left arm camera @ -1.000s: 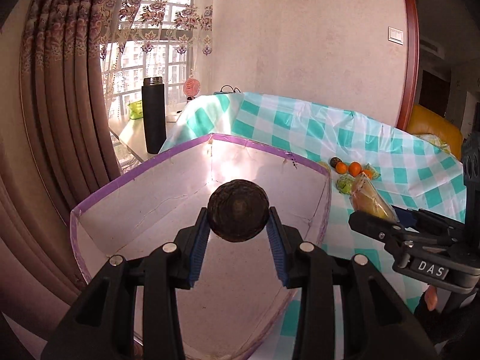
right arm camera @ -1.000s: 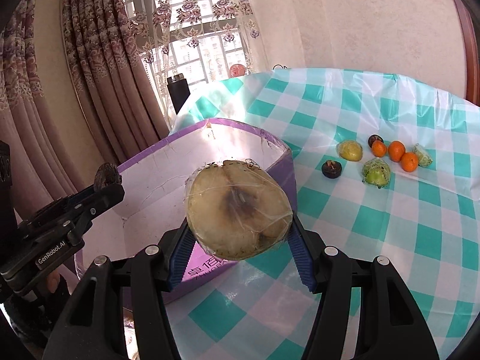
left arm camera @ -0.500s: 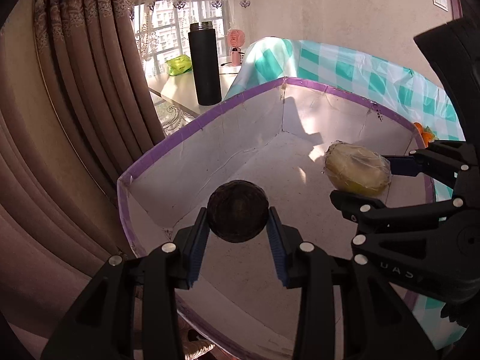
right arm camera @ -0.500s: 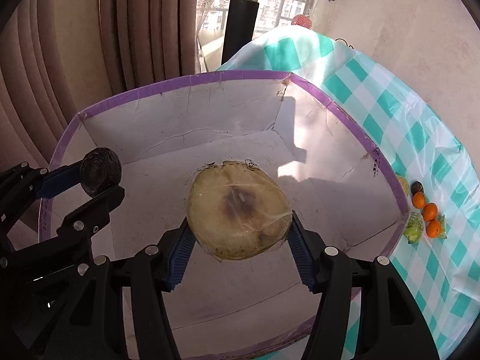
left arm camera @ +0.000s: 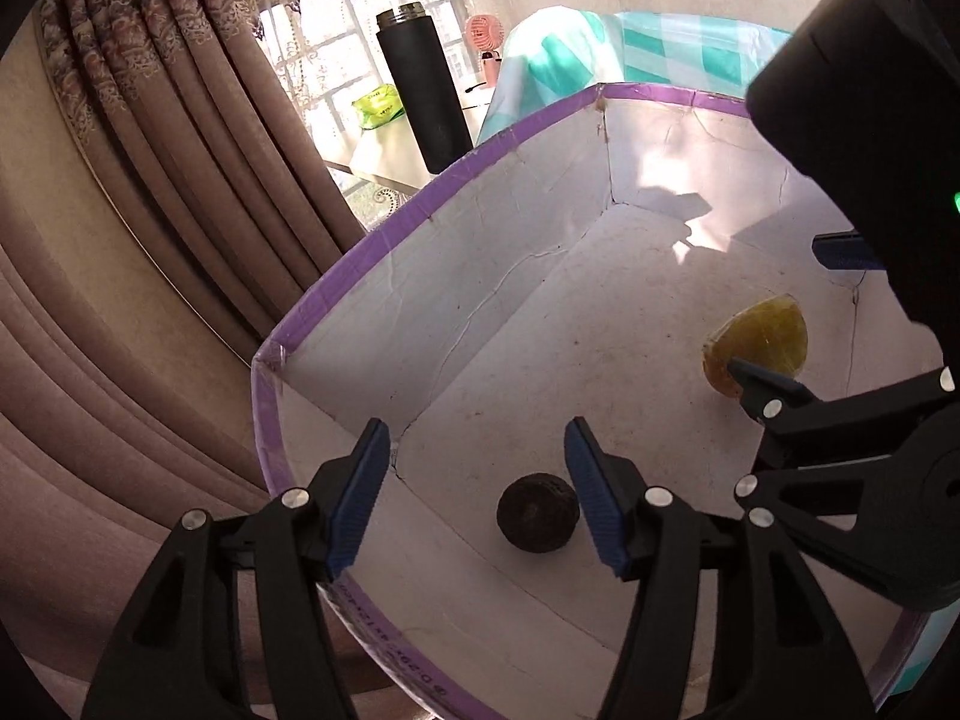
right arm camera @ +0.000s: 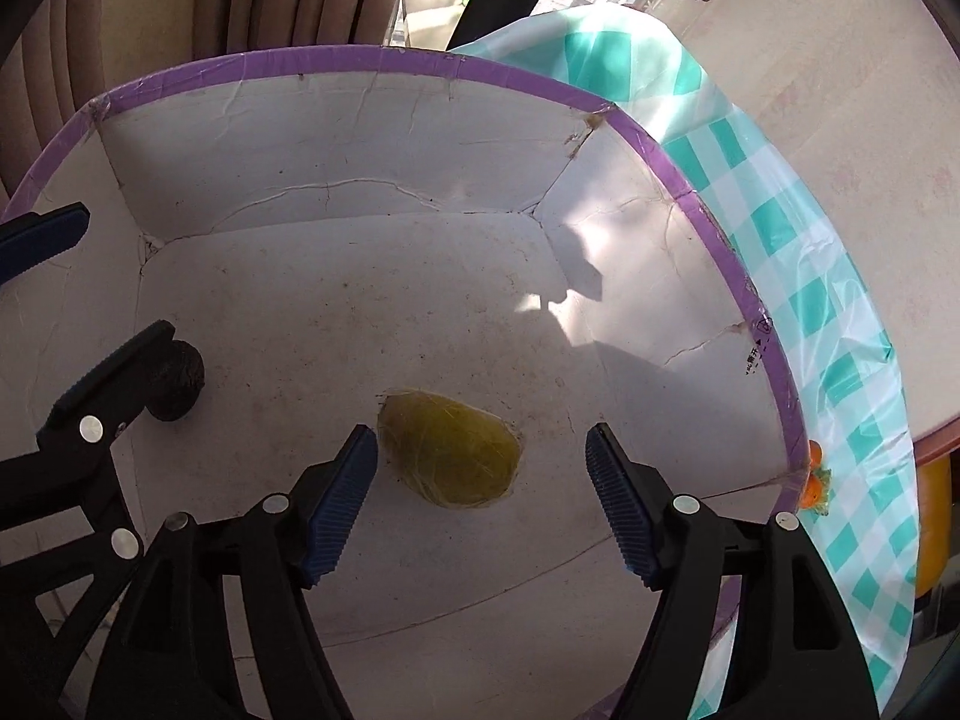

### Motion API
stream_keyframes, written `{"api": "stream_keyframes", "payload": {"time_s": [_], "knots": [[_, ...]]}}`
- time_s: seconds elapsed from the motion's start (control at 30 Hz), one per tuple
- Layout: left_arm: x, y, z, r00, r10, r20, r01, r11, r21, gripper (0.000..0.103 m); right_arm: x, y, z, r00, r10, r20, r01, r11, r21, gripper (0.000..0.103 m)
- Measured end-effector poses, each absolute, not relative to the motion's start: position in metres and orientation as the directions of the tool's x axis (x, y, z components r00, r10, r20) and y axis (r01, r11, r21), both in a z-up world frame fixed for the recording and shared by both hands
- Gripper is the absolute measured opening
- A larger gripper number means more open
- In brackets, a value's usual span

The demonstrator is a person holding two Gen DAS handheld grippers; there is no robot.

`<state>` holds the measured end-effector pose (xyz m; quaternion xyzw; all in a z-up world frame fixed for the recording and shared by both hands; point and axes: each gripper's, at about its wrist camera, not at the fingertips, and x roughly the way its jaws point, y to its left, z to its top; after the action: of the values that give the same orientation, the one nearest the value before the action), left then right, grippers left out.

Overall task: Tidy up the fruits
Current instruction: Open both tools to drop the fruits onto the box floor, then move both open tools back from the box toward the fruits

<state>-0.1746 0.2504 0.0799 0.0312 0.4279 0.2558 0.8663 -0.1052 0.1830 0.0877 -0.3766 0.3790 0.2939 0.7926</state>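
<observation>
A white cardboard box with a purple rim fills both views. A dark round fruit lies on its floor, also in the right wrist view. A yellow-green wrapped fruit lies on the floor too, seen at the right in the left wrist view. My left gripper is open and empty just above the dark fruit. My right gripper is open and empty above the wrapped fruit.
A teal checked tablecloth covers the table right of the box. Small orange fruits lie by the box's right corner. A black flask and a pink fan stand on the windowsill. Brown curtains hang left.
Both grippers moved down into the box and opened. The dark fruit and the wrapped fruit were let go and now lie on the box floor.
</observation>
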Motion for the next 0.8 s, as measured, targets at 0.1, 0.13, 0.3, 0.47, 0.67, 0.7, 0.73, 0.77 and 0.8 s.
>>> {"api": "stream_keyframes", "payload": {"time_s": [0.1,0.13,0.3,0.47,0.67,0.7,0.73,0.77,0.8], "knots": [[-0.173,0.252,0.081,0.478,0.522,-0.706,-0.454,0.835,0.310,0.082,-0.106,0.177,0.092,0.567,0.197,-0.800,-0.733,0.564,-0.380,0.074],[-0.174,0.253,0.081,0.482,0.518,-0.707,-0.449,0.838,0.309,0.082,-0.105,0.174,0.095,0.573,0.215,-0.791,-0.728,0.577,-0.371,0.076],[-0.182,0.248,0.092,0.501,0.532,-0.683,-0.474,0.828,0.298,0.091,-0.106,0.158,0.110,0.606,0.317,-0.729,-0.708,0.633,-0.313,0.088],[-0.202,0.232,0.122,0.582,0.604,-0.545,-0.541,0.788,0.295,0.099,-0.109,0.108,0.141,0.650,0.526,-0.549,-0.699,0.698,-0.159,0.088],[-0.217,0.195,0.161,0.741,0.563,-0.367,-0.538,0.824,0.180,0.101,-0.110,0.019,0.168,0.697,0.653,-0.296,-0.676,0.736,0.032,0.098],[-0.218,0.186,0.164,0.761,0.549,-0.347,-0.523,0.834,0.174,0.101,-0.109,0.005,0.167,0.727,0.628,-0.278,-0.645,0.763,0.037,0.098],[-0.217,0.175,0.166,0.779,0.533,-0.330,-0.504,0.845,0.176,0.101,-0.107,-0.010,0.164,0.761,0.592,-0.265,-0.604,0.796,0.044,0.098],[-0.214,0.164,0.169,0.798,0.516,-0.311,-0.482,0.856,0.185,0.101,-0.106,-0.025,0.161,0.791,0.554,-0.260,-0.561,0.826,0.054,0.099],[-0.214,0.150,0.171,0.815,0.501,-0.290,-0.461,0.865,0.198,0.101,-0.102,-0.040,0.156,0.813,0.518,-0.266,-0.520,0.851,0.068,0.098]]}}
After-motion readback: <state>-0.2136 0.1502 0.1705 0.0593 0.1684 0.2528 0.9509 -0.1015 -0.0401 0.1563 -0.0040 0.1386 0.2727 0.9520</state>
